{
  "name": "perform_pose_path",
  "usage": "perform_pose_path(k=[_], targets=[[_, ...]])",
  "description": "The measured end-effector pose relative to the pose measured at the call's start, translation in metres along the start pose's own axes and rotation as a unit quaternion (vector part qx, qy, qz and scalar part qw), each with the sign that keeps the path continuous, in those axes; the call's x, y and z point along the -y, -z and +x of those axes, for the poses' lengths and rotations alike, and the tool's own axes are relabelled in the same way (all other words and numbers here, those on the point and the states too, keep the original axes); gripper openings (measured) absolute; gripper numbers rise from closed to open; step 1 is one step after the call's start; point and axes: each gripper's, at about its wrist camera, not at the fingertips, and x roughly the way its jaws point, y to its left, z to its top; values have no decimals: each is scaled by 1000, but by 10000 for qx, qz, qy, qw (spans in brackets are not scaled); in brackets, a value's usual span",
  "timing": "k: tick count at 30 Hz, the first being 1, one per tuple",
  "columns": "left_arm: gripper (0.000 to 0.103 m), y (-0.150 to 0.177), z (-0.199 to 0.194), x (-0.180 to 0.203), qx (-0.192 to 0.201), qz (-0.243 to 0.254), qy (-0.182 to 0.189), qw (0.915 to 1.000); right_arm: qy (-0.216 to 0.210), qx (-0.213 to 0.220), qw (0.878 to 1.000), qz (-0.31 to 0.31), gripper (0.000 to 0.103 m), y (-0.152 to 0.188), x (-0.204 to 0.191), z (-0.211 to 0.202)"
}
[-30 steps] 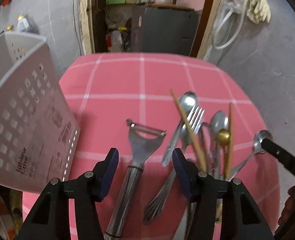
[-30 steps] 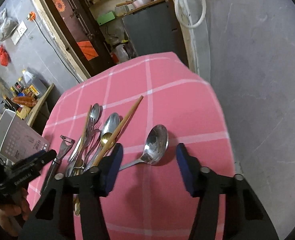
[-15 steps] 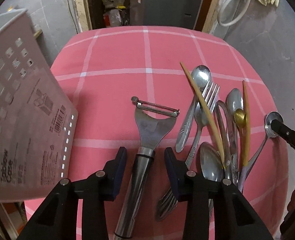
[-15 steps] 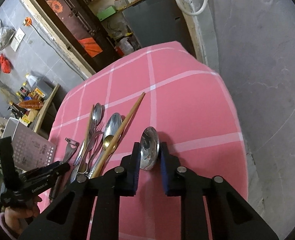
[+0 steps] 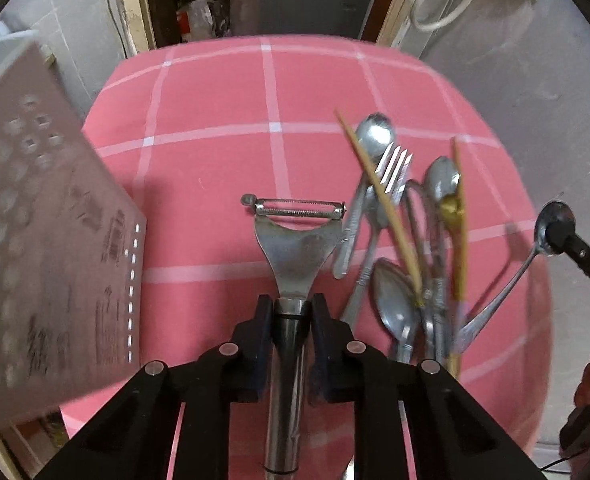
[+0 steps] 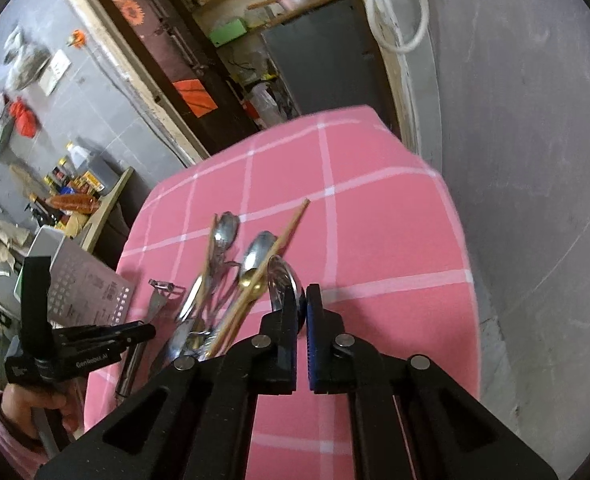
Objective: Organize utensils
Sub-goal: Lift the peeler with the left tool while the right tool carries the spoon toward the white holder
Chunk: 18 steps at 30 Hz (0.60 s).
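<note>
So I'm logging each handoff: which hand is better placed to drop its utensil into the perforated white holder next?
Probably left: the left gripper has just closed on the peeler, beside the holder.

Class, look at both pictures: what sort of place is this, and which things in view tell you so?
Probably a modest home kitchen or storeroom. A small table under a pink checked cloth carries a heap of cutlery, bottles and jars crowd a side ledge, and shelves of containers show through the doorway.

peeler [image 5: 295, 248] seemingly between closing jaws
</note>
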Motion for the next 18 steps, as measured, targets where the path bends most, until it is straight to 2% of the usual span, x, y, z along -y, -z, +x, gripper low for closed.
perform_pose_path(k=[5,8,12,18], targets=[[18,9,-39,4,679,-20,382,9970,234,374,9977,-514,4,0,-23,-38],[18,9,-61,2,1090,-117,636,9919,430,652,9942,-733,4,-6,-38,-62],[18,12,-94,-6,1697,-207,915,9810,603,1087,9866,-1056,4,-17,-62,-93],[18,2,-150,-20,2555,-301,1203,9588,403,1687,9756,-1350,4,-41,-109,-135]])
